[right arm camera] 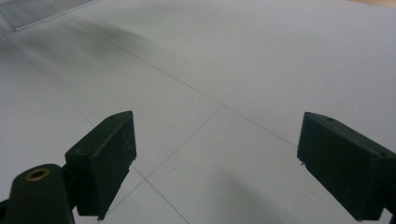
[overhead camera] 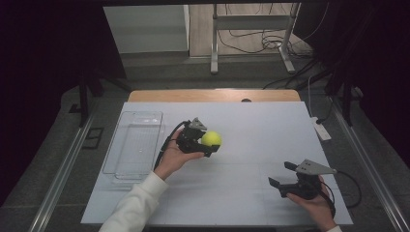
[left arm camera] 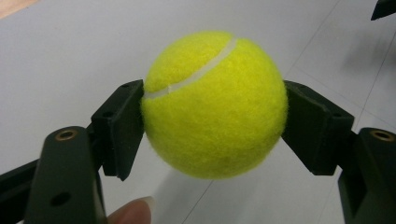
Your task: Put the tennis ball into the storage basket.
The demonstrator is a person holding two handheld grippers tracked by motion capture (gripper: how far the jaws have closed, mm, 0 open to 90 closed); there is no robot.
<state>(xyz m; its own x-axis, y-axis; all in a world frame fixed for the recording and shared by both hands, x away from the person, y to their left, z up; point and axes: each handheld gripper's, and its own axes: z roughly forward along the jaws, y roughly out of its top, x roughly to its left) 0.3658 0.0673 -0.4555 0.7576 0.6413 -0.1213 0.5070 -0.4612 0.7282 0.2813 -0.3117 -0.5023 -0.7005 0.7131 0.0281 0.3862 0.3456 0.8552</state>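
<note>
As we look down from above the table, nearest us our right gripper (overhead camera: 286, 175) sits low at the front right, its jaws spread wide with nothing between them; in the right gripper view we see bare white table (right arm camera: 243, 60) beyond the two black pads. Further in, our left gripper (overhead camera: 209, 145) is clenched on a tennis ball (overhead camera: 211, 138), held above the middle of the table; the pick-up looks done, and we judge that what is left is carrying the ball to wherever it goes, perhaps the clear tray (overhead camera: 121, 171) lying empty at the left edge, well apart from the ball. In the left gripper view the tennis ball (left arm camera: 215, 105) is bright yellow-green and fuzzy, with a white curved seam across its top; the pads press on its left and right sides.
</note>
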